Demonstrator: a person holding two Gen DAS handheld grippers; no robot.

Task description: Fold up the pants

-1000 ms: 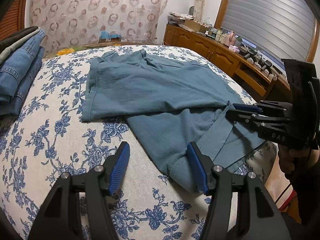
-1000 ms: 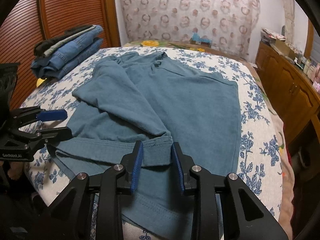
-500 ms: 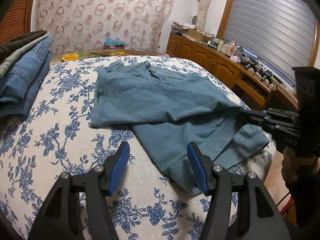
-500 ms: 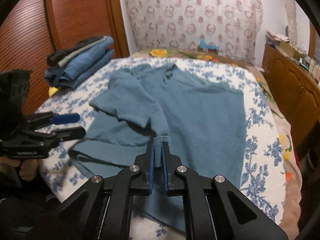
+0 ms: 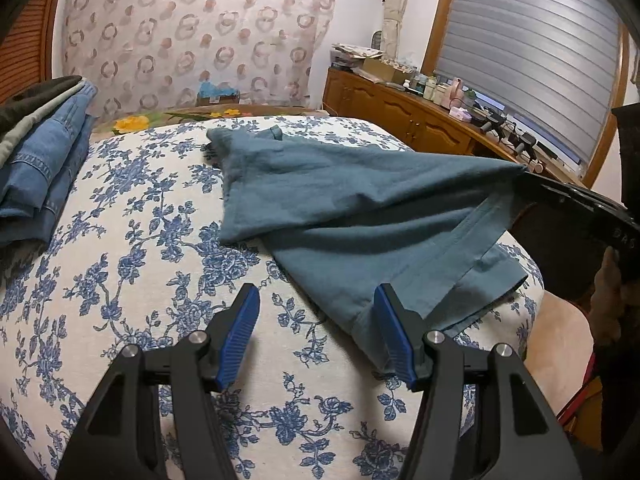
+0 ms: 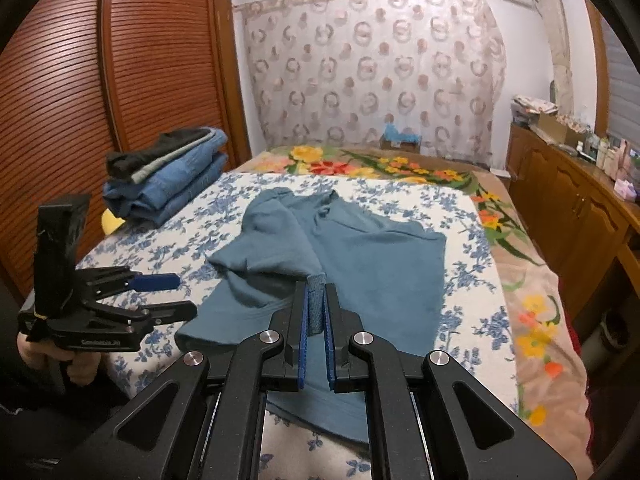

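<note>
Left wrist view: left gripper [image 5: 316, 332] found with jaws spread wide, holding nothing, just beside the near hem of the teal pants [image 5: 360, 216] on the floral bedspread [image 5: 120, 280]; pants edge now seen raised off the bed at right, where earlier flat. Right wrist view: right gripper [image 6: 316, 320] found clamped on a pants fold, lifted higher than half a second before; folded jeans [image 6: 176, 176] noted at far left.
</note>
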